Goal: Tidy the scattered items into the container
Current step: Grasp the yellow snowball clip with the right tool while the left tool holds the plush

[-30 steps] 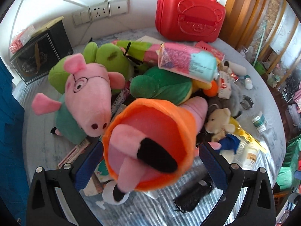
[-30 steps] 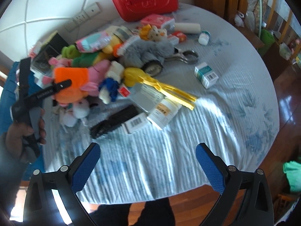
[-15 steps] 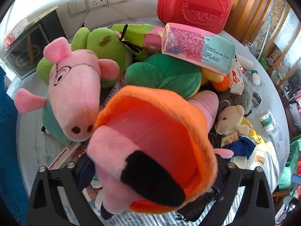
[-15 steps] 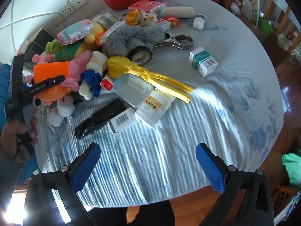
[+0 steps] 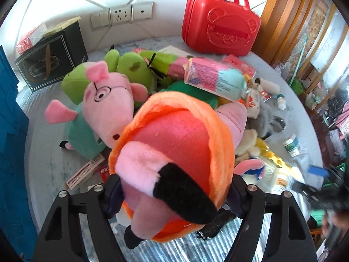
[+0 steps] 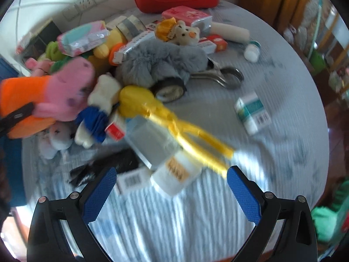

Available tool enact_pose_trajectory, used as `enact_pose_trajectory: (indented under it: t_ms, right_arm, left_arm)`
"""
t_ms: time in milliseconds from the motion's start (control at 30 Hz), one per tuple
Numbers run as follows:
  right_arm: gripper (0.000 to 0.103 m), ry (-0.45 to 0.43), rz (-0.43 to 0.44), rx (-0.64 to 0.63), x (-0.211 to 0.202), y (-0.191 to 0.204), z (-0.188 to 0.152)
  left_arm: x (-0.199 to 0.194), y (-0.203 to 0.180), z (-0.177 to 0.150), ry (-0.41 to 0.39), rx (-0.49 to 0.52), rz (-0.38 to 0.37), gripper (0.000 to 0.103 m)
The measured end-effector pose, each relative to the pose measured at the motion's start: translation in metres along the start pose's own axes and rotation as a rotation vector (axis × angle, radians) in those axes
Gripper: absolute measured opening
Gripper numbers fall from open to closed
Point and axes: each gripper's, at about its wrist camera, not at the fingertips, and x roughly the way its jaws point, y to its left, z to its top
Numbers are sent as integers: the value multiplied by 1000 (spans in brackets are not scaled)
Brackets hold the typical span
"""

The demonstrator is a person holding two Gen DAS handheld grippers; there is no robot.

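My left gripper (image 5: 174, 194) is shut on an orange-dressed pink pig plush (image 5: 174, 148), lifted off the pile; the same plush shows at the left of the right wrist view (image 6: 43, 96). My right gripper (image 6: 172, 187) is open and empty above the table, near a white bottle (image 6: 176, 174) and yellow plastic tongs (image 6: 174, 120). A second pig plush with glasses (image 5: 102, 109), green plush toys (image 5: 128, 69), a pink-and-teal packet (image 5: 213, 78) and a grey furry toy (image 6: 161, 61) lie heaped on the round table (image 6: 283, 152).
A closed red case (image 5: 220, 26) stands at the back by the wall. A black box (image 5: 50, 59) is back left. A blue bin edge (image 5: 11, 131) is at the far left. Metal tongs (image 6: 222, 76), a small teal-white box (image 6: 253, 111) and bottles lie to the right.
My left gripper closed on the orange pig plush and lifted it back from the pile. My right gripper moved down and forward toward the bottle and tongs; its view is motion-blurred.
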Motion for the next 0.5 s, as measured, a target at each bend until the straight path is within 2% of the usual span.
enact_pose_trajectory:
  t_ms: [167, 267, 333, 367, 433, 500]
  right_arm:
    - [102, 24, -34, -91, 36, 9, 24]
    - [92, 57, -31, -141, 59, 13, 32]
    - [75, 78, -31, -160, 71, 14, 35]
    - [74, 78, -7, -154, 73, 12, 38]
    - [53, 70, 10, -163, 72, 13, 43]
    - [45, 71, 13, -199, 71, 18, 46]
  left_arm:
    - [-20, -5, -9, -13, 5, 0, 76]
    - [-31, -6, -13, -22, 9, 11, 76]
    - [-37, -2, -15, -26, -1, 21, 76]
    - [-40, 1, -16, -28, -9, 27, 76]
    - [-43, 7, -17, -29, -26, 34, 76]
    - [-46, 14, -18, -27, -48, 42, 76]
